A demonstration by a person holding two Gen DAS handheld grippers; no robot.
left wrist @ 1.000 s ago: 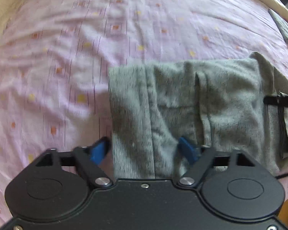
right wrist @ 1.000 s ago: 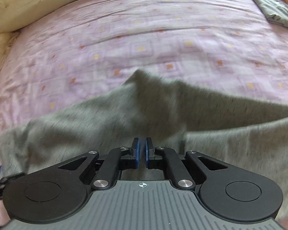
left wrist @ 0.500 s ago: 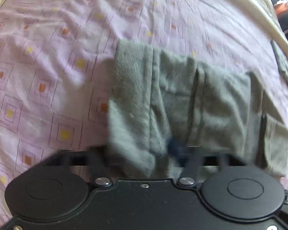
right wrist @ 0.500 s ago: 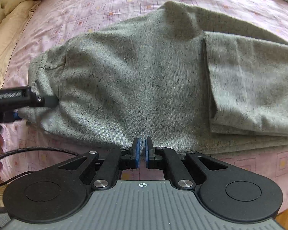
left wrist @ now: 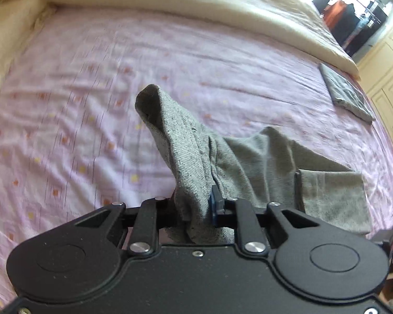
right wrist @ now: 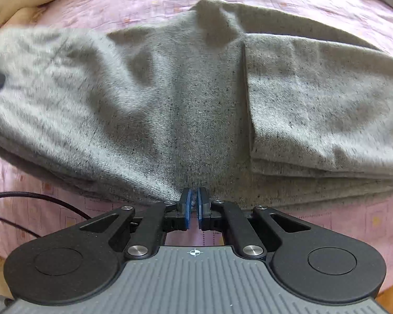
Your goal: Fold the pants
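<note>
Key relation: we have the grey sweatpants (left wrist: 249,157) running crosswise in front of both grippers, long axis left to right along the near edge of the pink patterned bedsheet (left wrist: 91,91). The left gripper (left wrist: 196,209) sits at their left end, the right gripper (right wrist: 194,204) at the middle of their near edge — so the left hand is the one placed to carry an end over.

Left gripper: its jaws have just been closing and now clench a bunched end of the sweatpants. The cloth rises from the bedsheet to the jaws in a ridge, with one loose tip standing up past them.

Right gripper: pressed shut on the near edge of the sweatpants, a thin fold of fabric pinched between the blue pads (right wrist: 187,206).

Where the sweatpants lie: on the bedsheet, close to its near edge; the right half is flat on it, the left end is lifted off it.

How they look: heathered grey knit with dark flecks, soft and limp. In the right wrist view a folded layer lies on top at the right, its straight edge running away from us, and stacked edges show along the near side.

Also on the bedsheet: a folded grey garment (left wrist: 345,94), well apart at the far right corner.

Our judgement: the fold is partly made — the lifted left end probably goes over towards the right next.
</note>
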